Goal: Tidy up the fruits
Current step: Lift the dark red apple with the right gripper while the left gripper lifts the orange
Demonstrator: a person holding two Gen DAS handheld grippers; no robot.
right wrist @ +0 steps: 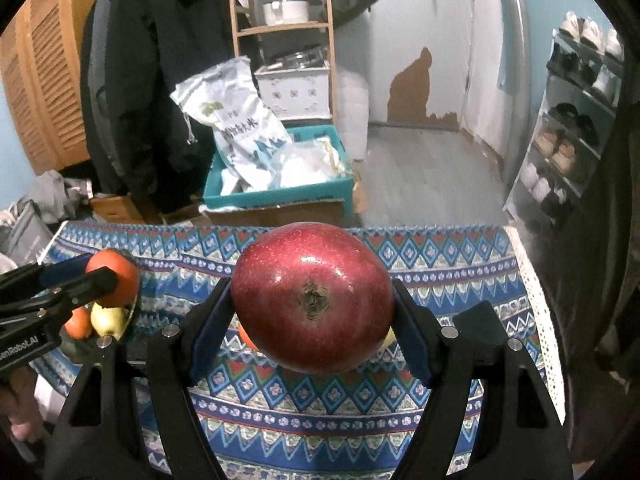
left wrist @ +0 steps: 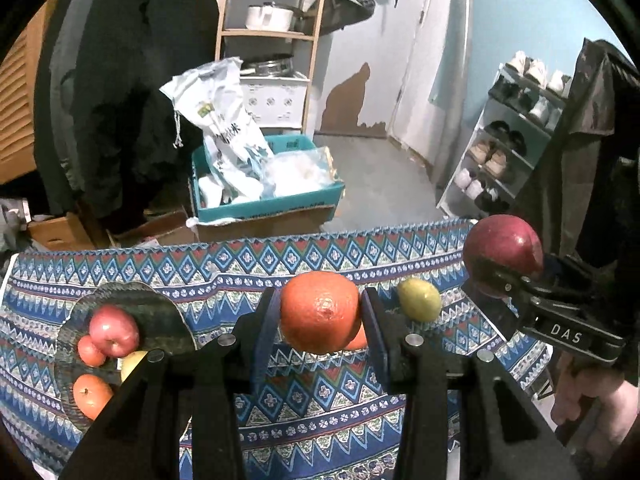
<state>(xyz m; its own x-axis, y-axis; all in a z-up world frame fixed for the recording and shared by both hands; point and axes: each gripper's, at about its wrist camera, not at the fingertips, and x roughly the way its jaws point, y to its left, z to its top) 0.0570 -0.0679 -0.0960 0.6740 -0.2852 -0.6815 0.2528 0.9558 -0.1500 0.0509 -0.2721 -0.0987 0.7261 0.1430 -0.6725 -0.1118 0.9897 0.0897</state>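
My left gripper (left wrist: 320,312) is shut on an orange (left wrist: 319,311) and holds it above the patterned tablecloth (left wrist: 312,396). My right gripper (right wrist: 314,300) is shut on a large red apple (right wrist: 313,297), also held in the air; it shows at the right of the left wrist view (left wrist: 502,254). A dark woven plate (left wrist: 160,320) at the left holds a red apple (left wrist: 114,330), small orange fruits (left wrist: 91,395) and a pale yellow fruit (left wrist: 132,362). A green-yellow lemon (left wrist: 419,299) lies on the cloth. Another orange fruit (left wrist: 357,340) peeks from behind the held orange.
The table's far edge (left wrist: 320,240) runs across the view. Beyond it on the floor stand a teal box (left wrist: 264,200) with white bags, cardboard boxes, a wooden shelf (left wrist: 272,32) and a shoe rack (left wrist: 508,140) at the right. A dark coat hangs at the left.
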